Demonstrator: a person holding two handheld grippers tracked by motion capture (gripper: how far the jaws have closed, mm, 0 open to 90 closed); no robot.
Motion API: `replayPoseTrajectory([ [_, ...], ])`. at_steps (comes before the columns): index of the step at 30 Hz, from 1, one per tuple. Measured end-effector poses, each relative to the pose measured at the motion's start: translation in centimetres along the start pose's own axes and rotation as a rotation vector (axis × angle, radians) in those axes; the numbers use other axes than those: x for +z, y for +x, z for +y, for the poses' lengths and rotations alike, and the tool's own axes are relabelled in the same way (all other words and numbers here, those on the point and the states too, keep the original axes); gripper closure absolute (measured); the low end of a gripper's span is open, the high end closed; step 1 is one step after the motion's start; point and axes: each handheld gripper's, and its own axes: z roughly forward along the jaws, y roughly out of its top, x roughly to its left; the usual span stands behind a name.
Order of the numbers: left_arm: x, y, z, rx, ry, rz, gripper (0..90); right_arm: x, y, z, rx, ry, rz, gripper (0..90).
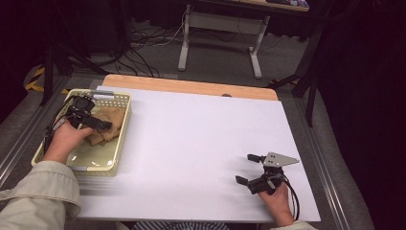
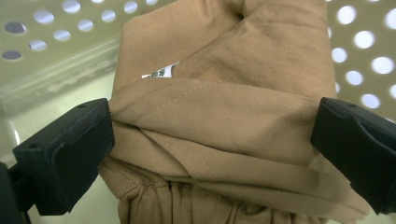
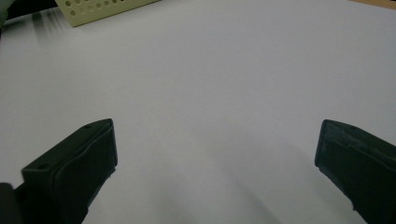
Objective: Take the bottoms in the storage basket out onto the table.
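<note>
A person sits at a white table (image 1: 201, 139) with a set of tongs in each hand. The left gripper (image 1: 95, 123) is down inside a pale yellow basket (image 1: 122, 136) with little round holes in its walls. In the basket lies a folded tan cloth (image 1: 107, 125), maybe a piece of clothing, since a small white tag (image 2: 159, 73) pokes out of a seam.

In the left gripper view, the two black jaws stand wide apart, one on each side of the cloth (image 2: 219, 126). They are open around a thick fold and touch it or nearly touch it, but they do not squeeze it yet.

The right gripper (image 1: 250, 168) waits low over the bare table, well apart from the basket. Its jaws are spread wide with nothing between them.

I think the left hand is about to pinch the cloth and lift it out. A few things could go wrong. The jaws could catch just the top layer, and then the cloth would fall open and hang down in a mess. The bundle is thick, so it might slip out when the jaws close. The basket looks light, and no hand holds it down, so a snagged cloth could drag or tip it.
</note>
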Motion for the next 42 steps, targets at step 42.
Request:
replayPoseTrajectory([
  [42,2.5,-0.3,0.5,-0.016,0.114,0.036,8.8,0.2,0.2,0.1,-0.019,0.0,0.046,0.0],
])
